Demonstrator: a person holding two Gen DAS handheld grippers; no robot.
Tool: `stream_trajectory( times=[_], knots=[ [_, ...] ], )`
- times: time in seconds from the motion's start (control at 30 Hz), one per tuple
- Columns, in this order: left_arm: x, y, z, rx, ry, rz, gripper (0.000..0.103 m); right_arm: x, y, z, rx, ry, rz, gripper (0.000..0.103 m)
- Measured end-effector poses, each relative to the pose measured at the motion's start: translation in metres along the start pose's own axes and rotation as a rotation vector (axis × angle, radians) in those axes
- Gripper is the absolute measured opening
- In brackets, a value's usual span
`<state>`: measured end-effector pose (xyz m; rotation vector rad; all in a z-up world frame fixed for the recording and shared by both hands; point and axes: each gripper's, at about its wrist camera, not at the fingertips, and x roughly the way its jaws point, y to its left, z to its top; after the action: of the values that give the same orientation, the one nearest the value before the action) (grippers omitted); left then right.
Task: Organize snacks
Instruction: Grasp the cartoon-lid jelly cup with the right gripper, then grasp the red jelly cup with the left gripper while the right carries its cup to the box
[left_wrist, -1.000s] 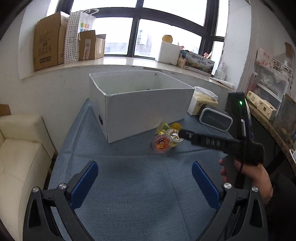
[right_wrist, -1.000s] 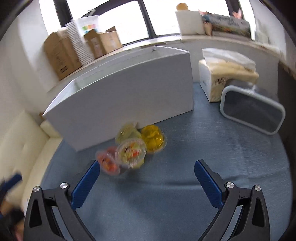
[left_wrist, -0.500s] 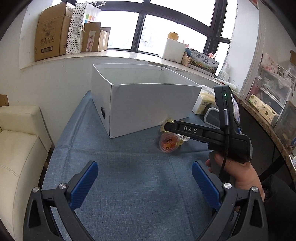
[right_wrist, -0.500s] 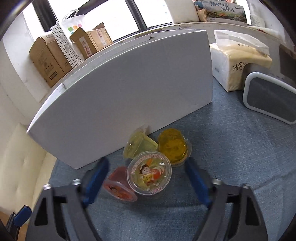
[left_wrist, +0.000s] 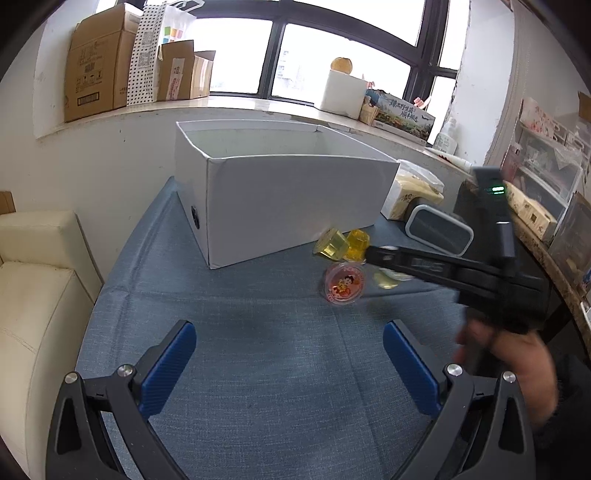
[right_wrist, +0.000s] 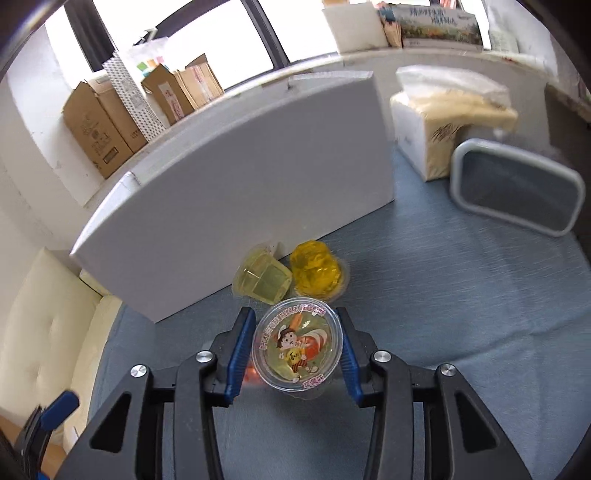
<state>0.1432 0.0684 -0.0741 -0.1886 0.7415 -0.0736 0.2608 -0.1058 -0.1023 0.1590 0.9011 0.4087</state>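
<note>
Right gripper (right_wrist: 297, 349): tilted down toward table (right_wrist: 461, 302), jaws closing around cartoon-lid jelly cup (right_wrist: 297, 349), pads at its rim.
Left gripper (left_wrist: 290, 365): angled down over bare cloth, jaws spread, nothing between.
Other cups: yellow jelly cup (right_wrist: 317, 271) and pale jelly cup (right_wrist: 264, 280) beside white box (right_wrist: 240, 184).

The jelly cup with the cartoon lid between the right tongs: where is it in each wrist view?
Left wrist view: only a pale-yellow sliver of the cartoon-lid jelly cup shows right of centre, under the right tongs' dark body, beside the red-lidded cup.
Right wrist view: lower centre, cartoon-lid jelly cup between the closing right tongs.
Shared landmark: the white box just behind the cups.
</note>
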Motion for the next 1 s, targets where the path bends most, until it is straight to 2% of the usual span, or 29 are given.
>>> stream_trajectory(
  times=[0.27, 0.4, 0.57, 0.73, 0.83, 0.87, 0.9, 0.93, 0.97, 1.0],
  knots=[
    [0.032, -0.028, 0.006, 0.069, 0.025, -0.005, 0.103, -0.063, -0.016, -0.02, -0.036, -0.054, 0.026, 0.047],
    [0.061, -0.045, 0.013, 0.098, 0.047, -0.005, 0.103, -0.089, -0.034, -0.029, -0.029, -0.079, 0.031, 0.047],
    [0.101, -0.059, 0.02, 0.097, 0.104, 0.028, 0.103, -0.104, -0.058, -0.041, 0.006, -0.071, 0.019, 0.047],
    [0.119, -0.067, 0.029, 0.099, 0.129, 0.07, 0.103, -0.115, -0.075, -0.048, 0.027, -0.075, 0.013, 0.047],
    [0.129, -0.067, 0.029, 0.096, 0.176, 0.084, 0.103, -0.113, -0.079, -0.05, 0.029, -0.068, 0.017, 0.047],
    [0.129, -0.067, 0.029, 0.091, 0.176, 0.073, 0.099, -0.113, -0.079, -0.05, 0.031, -0.066, 0.022, 0.047],
    [0.128, -0.064, 0.03, 0.08, 0.171, 0.049, 0.088, -0.112, -0.079, -0.051, 0.032, -0.066, 0.024, 0.047],
    [0.127, -0.063, 0.03, 0.073, 0.173, 0.034, 0.082, -0.112, -0.079, -0.051, 0.029, -0.065, 0.026, 0.047],
    [0.126, -0.062, 0.029, 0.085, 0.168, 0.043, 0.071, -0.112, -0.078, -0.051, 0.027, -0.064, 0.028, 0.047],
    [0.124, -0.063, 0.03, 0.099, 0.163, 0.042, 0.051, -0.112, -0.077, -0.051, 0.025, -0.063, 0.029, 0.047]
  ],
)
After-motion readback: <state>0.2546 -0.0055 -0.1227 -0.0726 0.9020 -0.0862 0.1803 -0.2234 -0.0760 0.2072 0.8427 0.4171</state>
